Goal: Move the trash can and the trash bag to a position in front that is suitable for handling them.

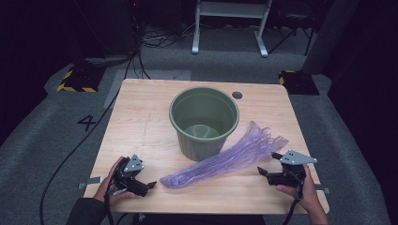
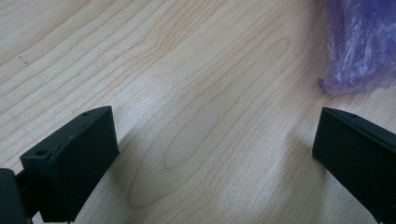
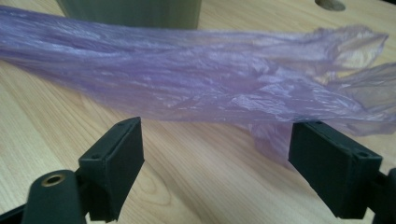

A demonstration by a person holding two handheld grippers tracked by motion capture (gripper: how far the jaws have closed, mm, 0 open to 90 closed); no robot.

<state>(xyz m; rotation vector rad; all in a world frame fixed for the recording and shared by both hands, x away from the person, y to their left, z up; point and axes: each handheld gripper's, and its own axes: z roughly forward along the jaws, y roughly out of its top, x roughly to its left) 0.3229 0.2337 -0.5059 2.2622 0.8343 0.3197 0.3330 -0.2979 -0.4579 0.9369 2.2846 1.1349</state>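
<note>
the left gripper [image 1: 149,186] sits low over the near left part of the table [image 1: 141,122], held in the person's left hand [image 1: 109,185], and its jaws are spread wide with nothing but bare wood grain between them. in the left gripper view the tip of the purple plastic bag [image 2: 357,46] lies just beyond the right-hand jaw, close but not touching it. the right gripper [image 1: 268,164] is over the near right part of the table in the person's right hand [image 1: 305,187], a grey three-cornered plate on top of it, and its jaws are spread apart too, gripping nothing. in the right gripper view the bag stretches straight across in front of the two jaws, and a fold of it hangs down close to the right-hand jaw; whether it brushes that jaw i cannot tell.

the purple plastic bag [image 1: 230,157] lies flat on the wood as a long crumpled band, running from a narrow bunched end near the left gripper, out to a wider, frilled end further back on the right, just by the right gripper. along its middle it passes just in front of the green bin [image 1: 204,121], right against the foot of it as far as i can see. the bin stands upright in the middle of the table, open at the top. beyond it, near the far edge of the table, is a small round hole [image 1: 237,95] in the top. a black cable trails from the left gripper off across the grey carpet.
</note>
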